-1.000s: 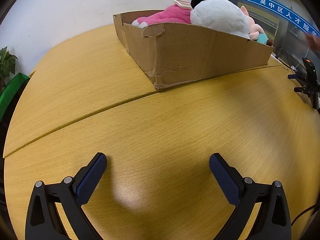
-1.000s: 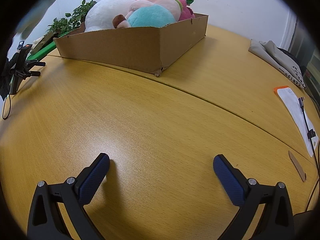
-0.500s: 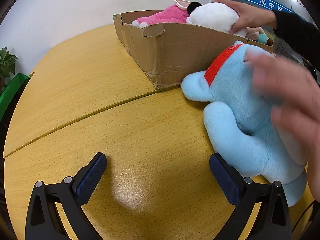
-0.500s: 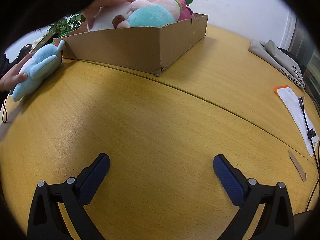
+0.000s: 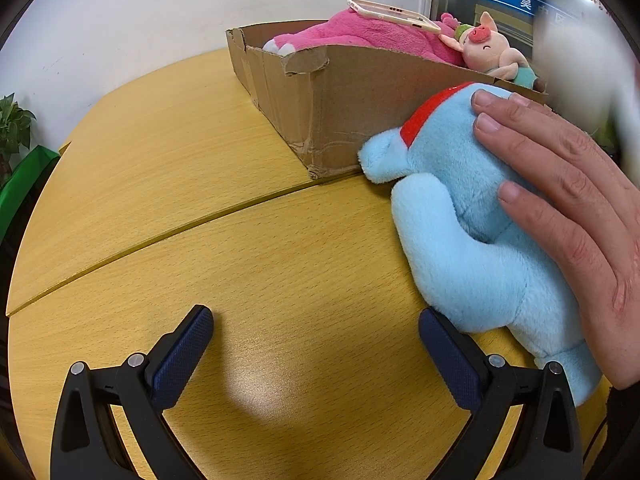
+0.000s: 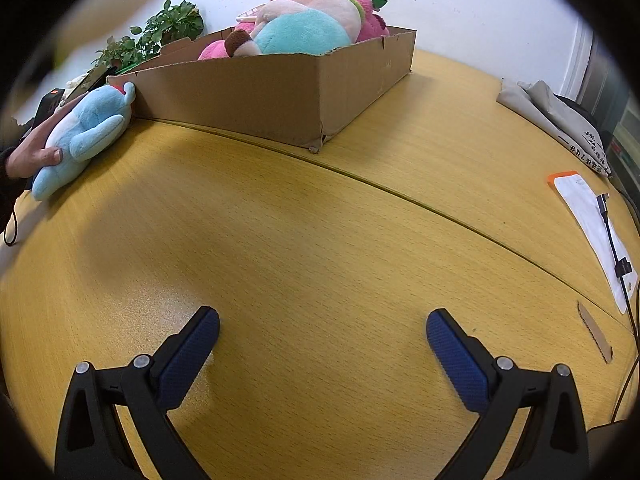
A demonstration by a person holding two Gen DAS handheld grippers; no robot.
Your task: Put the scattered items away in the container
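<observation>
A light blue plush toy [image 5: 460, 216] with a red collar lies on the wooden table [image 5: 200, 184] against the cardboard box [image 5: 360, 104], and a person's bare hand [image 5: 568, 200] rests on it. In the right wrist view the same blue plush [image 6: 84, 136] lies at the far left by the box [image 6: 280, 100]. Inside the box are a pink plush [image 5: 372, 34], a pig plush [image 5: 488, 50] and a phone [image 5: 392, 14] on top. My left gripper [image 5: 316, 332] is open, its right finger close to the blue plush. My right gripper [image 6: 322, 332] is open over bare table.
A potted plant [image 6: 160, 36] stands behind the box. At the right of the right wrist view lie a folded grey cloth [image 6: 560, 120], a white paper with an orange edge [image 6: 588, 216] and a black cable [image 6: 616, 248]. A blurred white shape [image 5: 580, 40] crosses the left wrist view's upper right.
A person's hand has brought the blue plush onto the table beside the box. The big white plush has been lifted out of the box. Both grippers stayed still.
</observation>
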